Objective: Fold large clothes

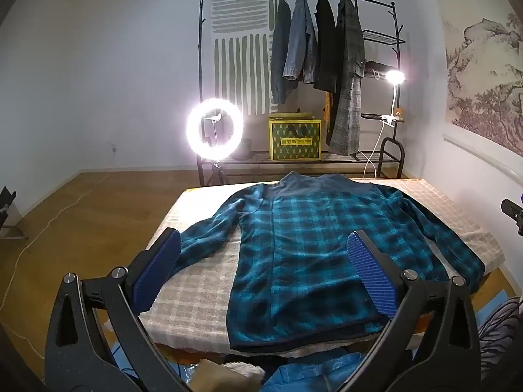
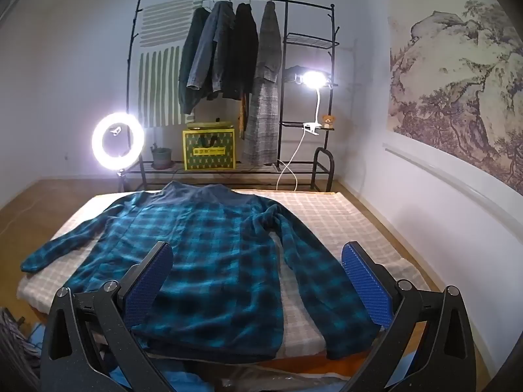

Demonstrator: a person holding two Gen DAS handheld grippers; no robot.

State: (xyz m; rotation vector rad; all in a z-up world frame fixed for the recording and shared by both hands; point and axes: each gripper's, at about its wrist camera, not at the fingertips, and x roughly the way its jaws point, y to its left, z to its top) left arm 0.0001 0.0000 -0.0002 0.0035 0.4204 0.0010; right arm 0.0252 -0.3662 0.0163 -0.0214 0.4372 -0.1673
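Observation:
A teal and black plaid fleece jacket (image 1: 307, 254) lies flat on a low table covered with a checked cloth (image 1: 196, 290), collar at the far end, both sleeves spread out. It also shows in the right wrist view (image 2: 209, 261). My left gripper (image 1: 263, 254) is open and empty, held above the jacket's near hem. My right gripper (image 2: 258, 263) is open and empty, above the jacket's right side and right sleeve (image 2: 313, 281). Neither gripper touches the jacket.
A black clothes rack (image 1: 327, 49) with several hanging coats stands behind the table, with a yellow box (image 1: 294, 138), a ring light (image 1: 214, 128) and a clip lamp (image 1: 394, 76). Blue plastic and other clothes (image 1: 313, 372) lie on the floor at the near edge. A wall is at right.

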